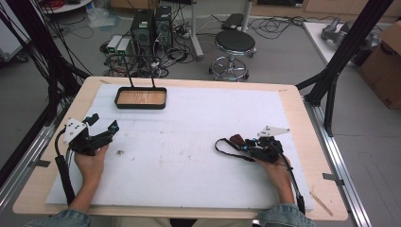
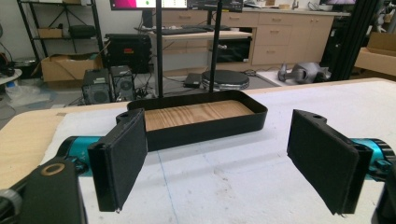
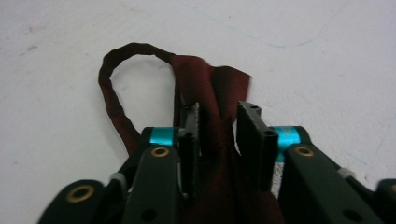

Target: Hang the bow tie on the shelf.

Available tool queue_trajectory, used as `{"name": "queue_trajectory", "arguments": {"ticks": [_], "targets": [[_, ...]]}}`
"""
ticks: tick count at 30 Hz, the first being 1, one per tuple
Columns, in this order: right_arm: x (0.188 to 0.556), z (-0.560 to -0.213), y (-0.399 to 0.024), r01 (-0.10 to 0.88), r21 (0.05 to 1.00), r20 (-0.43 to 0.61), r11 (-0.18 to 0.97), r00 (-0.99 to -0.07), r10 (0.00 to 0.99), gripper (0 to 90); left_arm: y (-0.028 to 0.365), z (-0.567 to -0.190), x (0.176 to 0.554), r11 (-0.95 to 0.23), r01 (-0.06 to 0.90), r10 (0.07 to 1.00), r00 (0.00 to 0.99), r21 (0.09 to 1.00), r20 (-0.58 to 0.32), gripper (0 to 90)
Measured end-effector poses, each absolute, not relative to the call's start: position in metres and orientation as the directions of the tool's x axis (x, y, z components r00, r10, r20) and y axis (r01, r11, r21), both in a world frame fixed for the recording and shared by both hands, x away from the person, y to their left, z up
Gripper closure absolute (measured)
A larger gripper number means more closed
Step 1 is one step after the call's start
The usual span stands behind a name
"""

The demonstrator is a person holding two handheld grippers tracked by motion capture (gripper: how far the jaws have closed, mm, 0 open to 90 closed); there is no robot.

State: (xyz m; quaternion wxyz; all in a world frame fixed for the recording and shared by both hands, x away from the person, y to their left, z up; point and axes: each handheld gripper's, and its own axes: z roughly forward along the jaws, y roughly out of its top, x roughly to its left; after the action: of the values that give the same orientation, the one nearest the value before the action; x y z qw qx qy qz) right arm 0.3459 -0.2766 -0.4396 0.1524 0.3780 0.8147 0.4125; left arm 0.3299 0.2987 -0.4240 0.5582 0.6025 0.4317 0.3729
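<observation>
A dark red cloth strap point(image 1: 236, 139) lies on the white mat right of centre, its thin end curled into a loop point(image 3: 110, 88). My right gripper point(image 1: 244, 144) is shut on the wide part of the strap point(image 3: 205, 79), with the fabric bunched between its jaws point(image 3: 218, 127). A black tray point(image 1: 141, 106) with a wooden floor and two upright rods stands at the back left. My left gripper point(image 1: 103, 123) is at the left edge of the mat, open and holding nothing. It points at the tray point(image 2: 205, 130), which is some way ahead of its pads point(image 2: 122, 158).
The white mat point(image 1: 189, 161) covers most of the wooden table point(image 1: 302, 118). A small dark speck point(image 1: 120, 152) lies near my left hand. Beyond the table are a stool point(image 1: 235, 42), computer towers point(image 1: 151, 26), cables, and a cardboard box point(image 1: 385, 61) at the right.
</observation>
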Motion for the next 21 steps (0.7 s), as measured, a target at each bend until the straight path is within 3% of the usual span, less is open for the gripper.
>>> {"name": "queue_trajectory", "arguments": {"ticks": [21], "targets": [[0.335, -0.414, -0.255, 0.385, 0.878, 0.071, 0.286, -0.695, 0.716, 75.8, 0.300, -0.424, 0.330, 0.006, 0.101, 0.939, 0.343, 0.995, -0.040, 20.4]]}}
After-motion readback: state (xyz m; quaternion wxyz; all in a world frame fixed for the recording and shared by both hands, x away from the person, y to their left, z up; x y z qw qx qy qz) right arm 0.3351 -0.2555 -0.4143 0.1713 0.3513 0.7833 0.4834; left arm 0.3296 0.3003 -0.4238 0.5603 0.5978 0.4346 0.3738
